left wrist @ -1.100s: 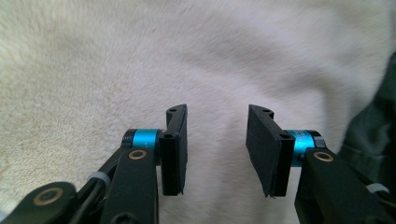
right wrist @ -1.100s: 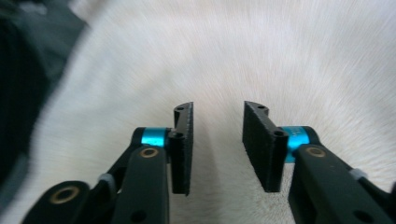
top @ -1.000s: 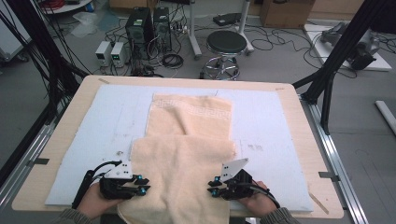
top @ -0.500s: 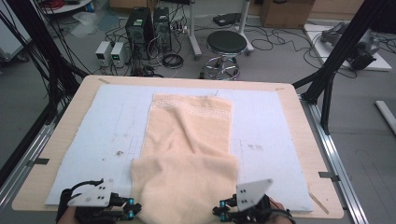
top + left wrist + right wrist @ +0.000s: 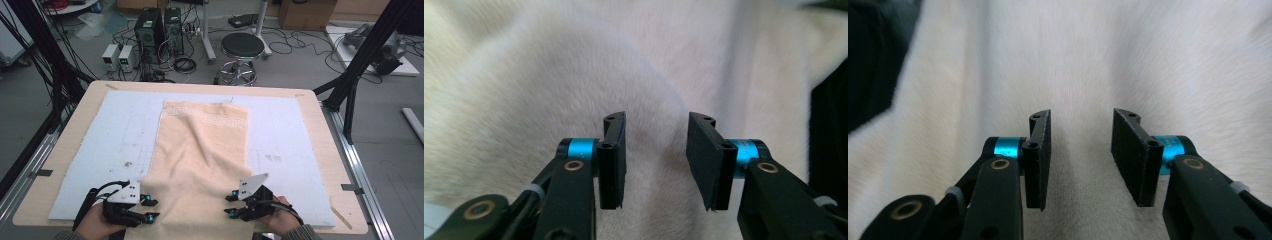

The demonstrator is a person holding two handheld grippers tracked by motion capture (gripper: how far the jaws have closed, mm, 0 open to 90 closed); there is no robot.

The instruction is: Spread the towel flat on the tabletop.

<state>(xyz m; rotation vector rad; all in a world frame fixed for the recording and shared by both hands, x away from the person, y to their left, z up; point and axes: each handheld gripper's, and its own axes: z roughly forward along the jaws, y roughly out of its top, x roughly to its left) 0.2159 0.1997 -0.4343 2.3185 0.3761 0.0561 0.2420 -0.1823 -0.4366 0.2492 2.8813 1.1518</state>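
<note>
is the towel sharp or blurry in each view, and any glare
High view: towel sharp, even light, no glare. Left gripper view: towel soft and out of focus, bright and washed out towards the top, while the jaws are crisp. Right gripper view: towel likewise soft and pale, jaws crisp.

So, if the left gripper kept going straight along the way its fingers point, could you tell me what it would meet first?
Most likely the cream towel. The left gripper is open, with towel pile directly ahead between and beyond its fingers. How far off it lies is hard to judge.
</note>
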